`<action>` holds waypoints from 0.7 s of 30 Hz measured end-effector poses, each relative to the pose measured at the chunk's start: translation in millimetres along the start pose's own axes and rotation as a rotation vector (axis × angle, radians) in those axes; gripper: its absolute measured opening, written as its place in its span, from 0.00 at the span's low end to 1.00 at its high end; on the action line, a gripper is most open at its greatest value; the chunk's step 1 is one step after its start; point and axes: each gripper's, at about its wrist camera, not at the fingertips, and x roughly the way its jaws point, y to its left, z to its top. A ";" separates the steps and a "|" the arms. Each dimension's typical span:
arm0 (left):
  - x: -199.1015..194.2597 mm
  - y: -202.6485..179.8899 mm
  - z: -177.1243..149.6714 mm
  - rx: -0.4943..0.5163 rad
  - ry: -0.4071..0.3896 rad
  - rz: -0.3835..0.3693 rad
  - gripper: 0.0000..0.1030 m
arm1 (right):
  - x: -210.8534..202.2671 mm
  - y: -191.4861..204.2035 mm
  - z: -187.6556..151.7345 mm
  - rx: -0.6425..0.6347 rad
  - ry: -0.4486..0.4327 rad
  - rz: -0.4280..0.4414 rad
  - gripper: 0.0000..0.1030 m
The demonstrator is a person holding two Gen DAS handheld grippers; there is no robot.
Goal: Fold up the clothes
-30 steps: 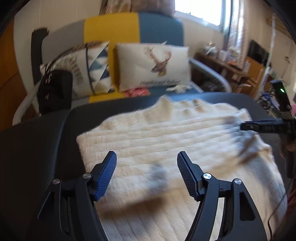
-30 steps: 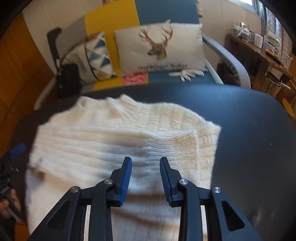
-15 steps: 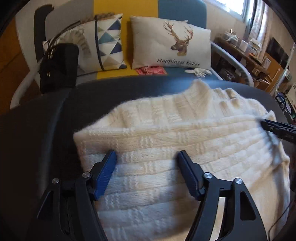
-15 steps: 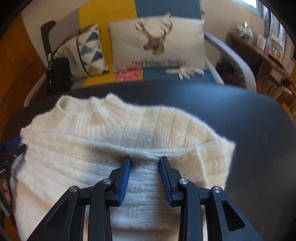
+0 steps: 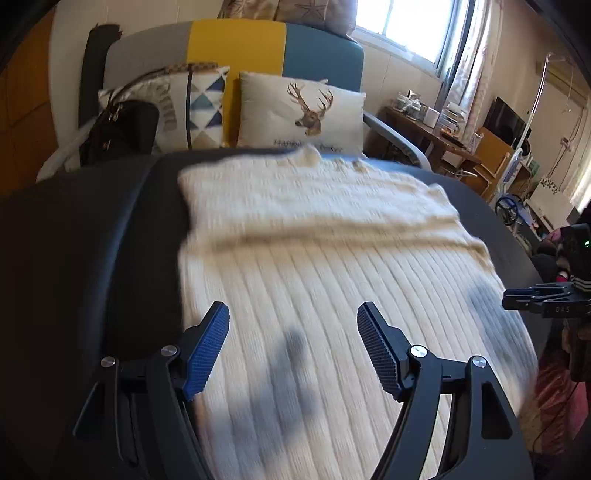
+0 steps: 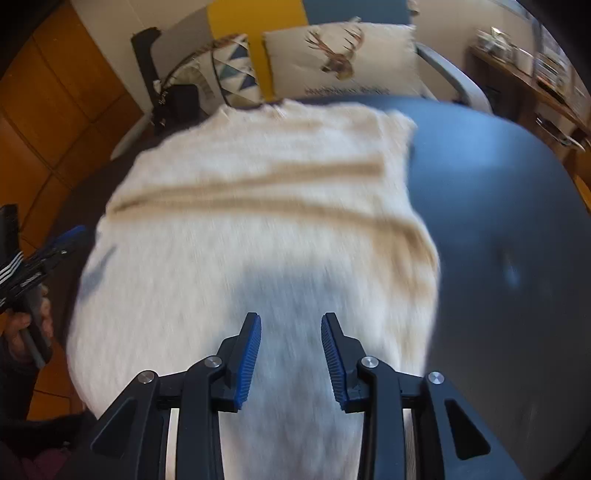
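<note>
Sweater [image 5: 332, 280] lay ahead of and under both grippers, long axis running away from me. My left gripper [image 5: 291, 347] was spread wide w/ nothing pinched; my right gripper [image 6: 291, 356] was opening, narrower gap, empty too, neither nearer.

Daylit interior, two fisheye views, motion-blurred.
Strong light enters by the window [image 5: 402, 26], upper right of the left view, blown out to white. The sweater [image 5: 332, 258] is smeared in both views, worst in the right; soft grey shadows lie on its lower centre. Frame corners vignette to black; straight edges bow outward. Pale sheen on the table [image 6: 498, 206].
</note>
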 end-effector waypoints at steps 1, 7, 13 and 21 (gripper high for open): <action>-6.1 -2.6 -15.9 -0.010 0.016 -0.008 0.73 | 0.5 -0.2 -12.7 0.010 0.014 0.000 0.33; 1.7 -14.0 -62.1 0.058 0.061 0.108 0.73 | 4.5 6.0 -41.0 0.021 0.006 -0.064 0.32; -47.7 4.2 -68.3 -0.080 -0.012 -0.018 0.73 | -18.1 39.6 -51.2 -0.043 -0.014 -0.008 0.33; -76.6 56.5 -132.3 -0.331 0.049 -0.021 0.73 | -8.2 43.1 -71.7 -0.012 -0.029 -0.169 0.32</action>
